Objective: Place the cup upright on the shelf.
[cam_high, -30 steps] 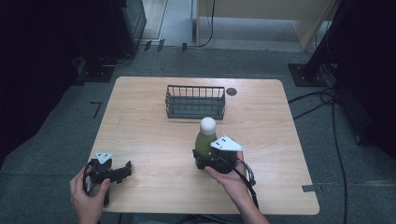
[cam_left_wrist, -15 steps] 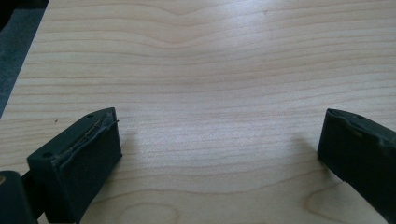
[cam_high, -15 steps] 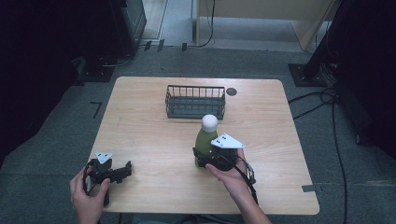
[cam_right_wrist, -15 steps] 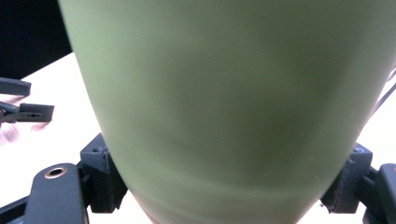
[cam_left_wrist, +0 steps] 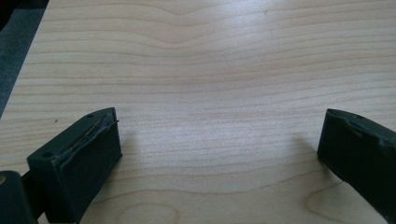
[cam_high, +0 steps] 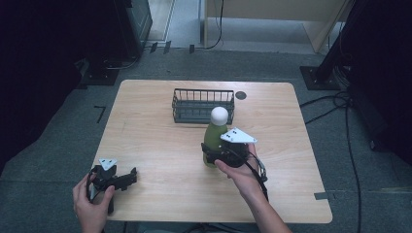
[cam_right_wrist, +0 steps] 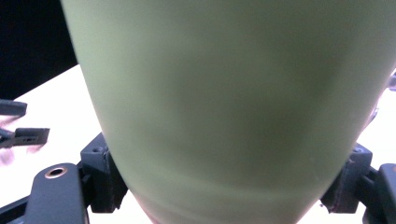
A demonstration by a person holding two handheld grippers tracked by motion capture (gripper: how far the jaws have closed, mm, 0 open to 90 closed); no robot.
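A person at a wooden table (cam_high: 160, 145) clamps the right tongs (cam_high: 219, 154) around the lower body of a green bottle (cam_high: 214, 138) with a white ball cap, holding it upright near the middle of the table, just in front of a black wire basket (cam_high: 203, 105). The jaws have just been closing, and now they press on the bottle from both sides. The low grip appears chosen to keep the tall bottle steady and its cap clear, which would suit lifting it over the basket's rim; that is a reading of the pose, not something shown. Whether the bottle's base rests on the table or hangs just above it cannot be told from the high view.

The left tongs (cam_high: 127, 177) rest released at the near left corner of the table, jaws spread wide with nothing between them, well apart from the bottle and seemingly parked out of the way.

The high view gives the layout: basket at the far side, bottle before it, a dark round mark (cam_high: 240, 95) beside the basket, grey floor and cables around the table. The right gripper view supplies what that one cannot: the bottle's smooth green wall (cam_right_wrist: 224, 107) close up, with the black pads (cam_right_wrist: 105, 179) seated against its flanks, confirming the hold. The left gripper view looks across bare wood grain (cam_left_wrist: 210, 93) between its own parted jaws, confirming that the left tongs carry nothing.
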